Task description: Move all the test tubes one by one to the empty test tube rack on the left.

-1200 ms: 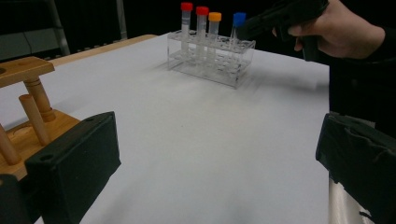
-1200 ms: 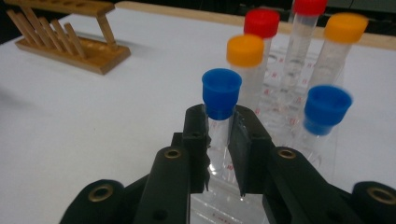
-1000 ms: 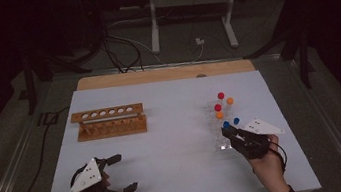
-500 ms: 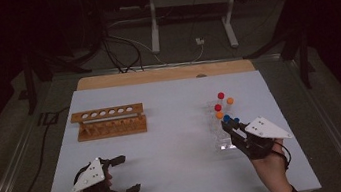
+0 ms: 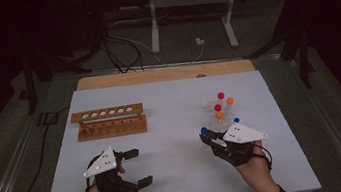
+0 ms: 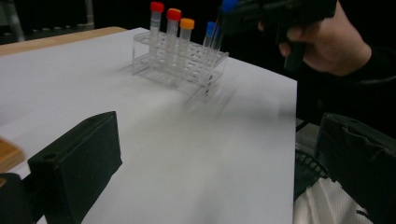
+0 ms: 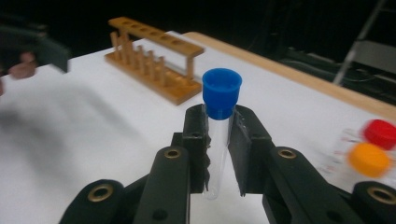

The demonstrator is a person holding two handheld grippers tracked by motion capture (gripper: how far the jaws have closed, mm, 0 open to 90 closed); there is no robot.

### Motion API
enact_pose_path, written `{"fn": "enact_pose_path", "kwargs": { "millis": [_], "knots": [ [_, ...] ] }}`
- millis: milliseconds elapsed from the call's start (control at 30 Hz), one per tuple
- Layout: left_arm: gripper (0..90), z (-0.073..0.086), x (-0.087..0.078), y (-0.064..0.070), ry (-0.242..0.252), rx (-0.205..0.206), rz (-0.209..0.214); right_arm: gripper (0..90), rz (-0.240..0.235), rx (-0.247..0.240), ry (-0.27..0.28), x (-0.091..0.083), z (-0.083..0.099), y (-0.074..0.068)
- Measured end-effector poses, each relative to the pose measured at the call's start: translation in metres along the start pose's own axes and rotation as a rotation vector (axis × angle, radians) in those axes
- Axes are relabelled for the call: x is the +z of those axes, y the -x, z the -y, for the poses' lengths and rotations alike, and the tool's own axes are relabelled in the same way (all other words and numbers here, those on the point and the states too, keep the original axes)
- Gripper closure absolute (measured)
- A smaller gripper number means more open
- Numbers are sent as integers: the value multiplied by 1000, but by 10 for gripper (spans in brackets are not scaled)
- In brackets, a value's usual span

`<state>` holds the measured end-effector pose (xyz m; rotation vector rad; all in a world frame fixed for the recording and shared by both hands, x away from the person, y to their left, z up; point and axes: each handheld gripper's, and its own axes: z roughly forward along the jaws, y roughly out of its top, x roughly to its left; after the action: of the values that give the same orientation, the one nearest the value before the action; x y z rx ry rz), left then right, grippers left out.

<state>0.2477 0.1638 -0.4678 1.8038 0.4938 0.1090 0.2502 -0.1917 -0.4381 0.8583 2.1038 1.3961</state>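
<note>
Right tool (image 7: pixel 218 154): clamped on a blue-capped test tube (image 7: pixel 219 135), lifted slightly nearer the table's near edge than a second ago, just beside the clear rack (image 6: pixel 180 60). Left tool (image 5: pixel 135 167): jaws wide apart, empty, little moved. Right gripper view adds the wooden rack (image 7: pixel 156 60) beyond. No legible writing.

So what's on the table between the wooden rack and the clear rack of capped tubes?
Nothing: in the high view the white tabletop lies bare between the wooden rack and the clear rack.
</note>
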Motion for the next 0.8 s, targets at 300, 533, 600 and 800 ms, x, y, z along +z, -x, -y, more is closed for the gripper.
{"fn": "enact_pose_path", "kwargs": {
  "millis": [300, 533, 600, 800],
  "knots": [
    [14, -24, 28, -1, -1, 6, 35, 768, -75, -12, -39, 13, 7, -16],
    [30, -38, 46, 0, 14, 35, 39, 768, -115, -5, -56, 17, 10, -24],
    [45, -40, 51, 1, 13, 46, 38, 769, -123, -6, -59, 18, 10, -26],
    [154, -46, 63, 4, 27, 76, 46, 768, -136, -11, -64, 20, 11, -29]
  ]
}}
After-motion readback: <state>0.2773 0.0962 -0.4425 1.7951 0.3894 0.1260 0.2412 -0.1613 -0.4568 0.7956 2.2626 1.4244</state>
